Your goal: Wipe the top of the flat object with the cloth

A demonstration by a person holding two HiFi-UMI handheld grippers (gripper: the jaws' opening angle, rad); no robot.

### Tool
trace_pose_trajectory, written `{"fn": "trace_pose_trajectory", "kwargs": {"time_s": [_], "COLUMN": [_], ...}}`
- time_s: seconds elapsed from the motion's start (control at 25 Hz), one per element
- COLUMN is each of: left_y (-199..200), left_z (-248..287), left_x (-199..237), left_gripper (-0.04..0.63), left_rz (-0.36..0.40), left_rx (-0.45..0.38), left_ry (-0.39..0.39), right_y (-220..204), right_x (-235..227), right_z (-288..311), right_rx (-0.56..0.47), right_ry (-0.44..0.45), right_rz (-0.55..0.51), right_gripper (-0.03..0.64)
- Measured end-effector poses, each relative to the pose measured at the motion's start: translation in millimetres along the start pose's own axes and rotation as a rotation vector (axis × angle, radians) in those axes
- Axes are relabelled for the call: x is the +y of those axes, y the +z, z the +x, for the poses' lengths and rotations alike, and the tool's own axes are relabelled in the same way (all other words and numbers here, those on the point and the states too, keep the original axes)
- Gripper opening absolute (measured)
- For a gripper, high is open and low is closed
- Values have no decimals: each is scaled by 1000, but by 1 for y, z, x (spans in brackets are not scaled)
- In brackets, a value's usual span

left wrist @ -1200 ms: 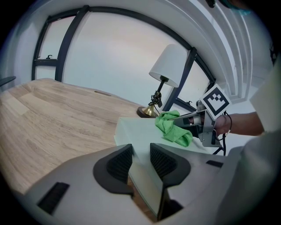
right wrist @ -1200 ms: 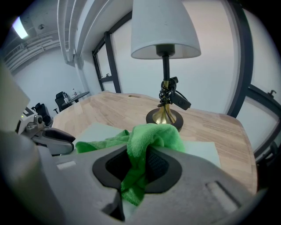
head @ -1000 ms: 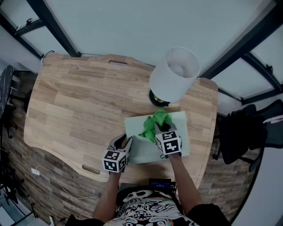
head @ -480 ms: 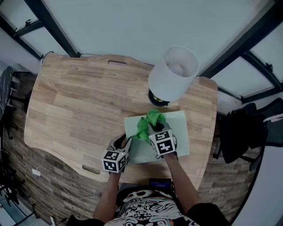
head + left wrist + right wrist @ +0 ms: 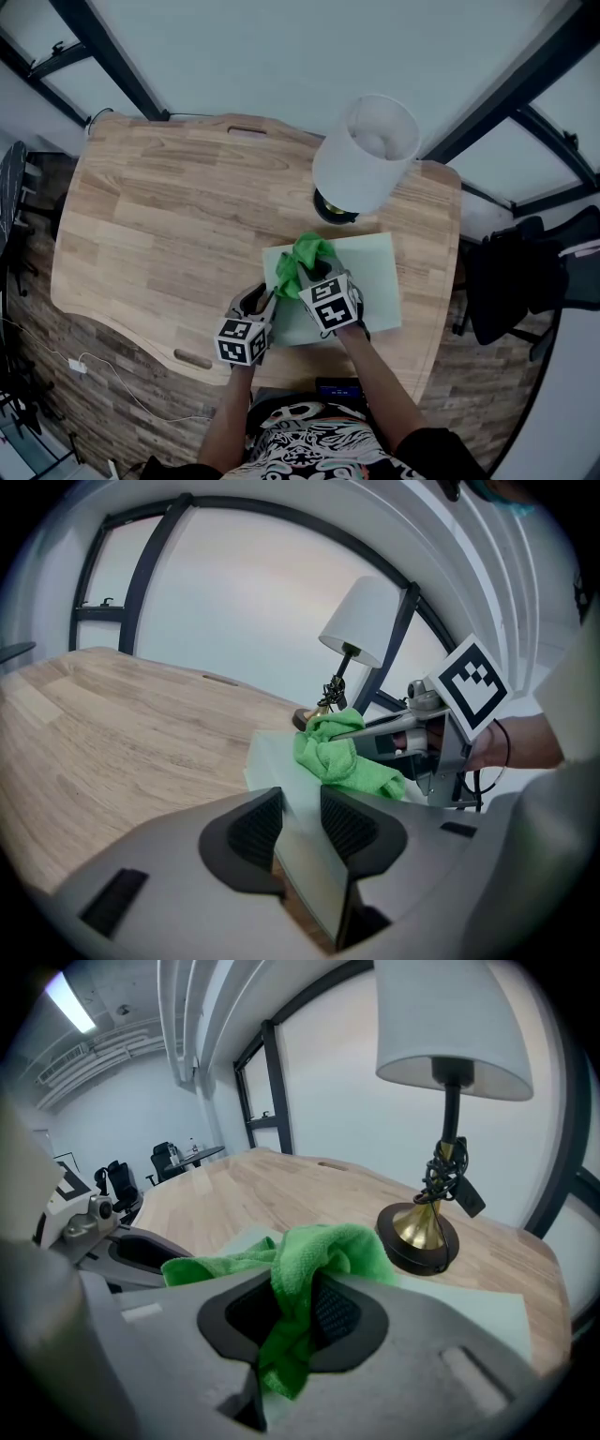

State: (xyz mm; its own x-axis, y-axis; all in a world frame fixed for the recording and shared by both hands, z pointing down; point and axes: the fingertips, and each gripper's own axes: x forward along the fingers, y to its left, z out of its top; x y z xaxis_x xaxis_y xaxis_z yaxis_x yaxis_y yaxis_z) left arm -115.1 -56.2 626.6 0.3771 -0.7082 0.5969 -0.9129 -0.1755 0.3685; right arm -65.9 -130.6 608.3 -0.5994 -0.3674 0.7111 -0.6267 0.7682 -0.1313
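Wipe is mid-stroke, by our read, not finished.

- Left gripper [image 5: 300,822]: jaws nearly together, pinching the near-left edge of the pale green flat rectangular sheet [image 5: 375,281]. The thin edge runs between the pads, so we take it as clamped to hold the sheet in place.
- Right gripper [image 5: 295,1316]: jaws closed on the bright green microfibre cloth [image 5: 302,258]. A bunched fold sits between the pads and the rest spills out ahead onto the sheet.
- The sheet lies flat on the light wooden table [image 5: 169,206], near the person's edge. It sits just in front of the brass-based table lamp with a white shade [image 5: 366,155].
- The cloth is on the sheet's top, at the far-left part, close to the left gripper's clamp point. It looks to be touching the surface, though we can't confirm contact pressure.

Status: grasp of the cloth is done, the sheet is steadied and the cloth is on the surface. The right half and near strip of the sheet are bare of cloth. The pictures show no dirt or streaks, so we can't tell which areas are already wiped.

What we'd call left: passes over the right and near areas, then lift the cloth off and let go of the edge.
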Motion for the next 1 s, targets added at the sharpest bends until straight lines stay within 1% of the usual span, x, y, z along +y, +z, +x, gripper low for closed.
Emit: {"fn": "trace_pose_trajectory", "kwargs": {"time_s": [0.2,0.44,0.68,1.0], "left_y": [0,0,0,-1], "left_z": [0,0,0,1], "left_x": [0,0,1,2], "left_gripper": [129,129,129,129], "left_rz": [-2,-4,-9,-13], "left_rx": [1,7,8,9], "left_ry": [0,-2,-7,-12], "right_y": [3,7,9,9], "right_x": [11,33,45,46], "right_z": [4,11,15,16], "right_rx": [3,19,18,-1], "right_ry": [25,71,88,93], "right_rz": [-23,-97,-114,-127], "right_gripper": [71,71,71,71]}}
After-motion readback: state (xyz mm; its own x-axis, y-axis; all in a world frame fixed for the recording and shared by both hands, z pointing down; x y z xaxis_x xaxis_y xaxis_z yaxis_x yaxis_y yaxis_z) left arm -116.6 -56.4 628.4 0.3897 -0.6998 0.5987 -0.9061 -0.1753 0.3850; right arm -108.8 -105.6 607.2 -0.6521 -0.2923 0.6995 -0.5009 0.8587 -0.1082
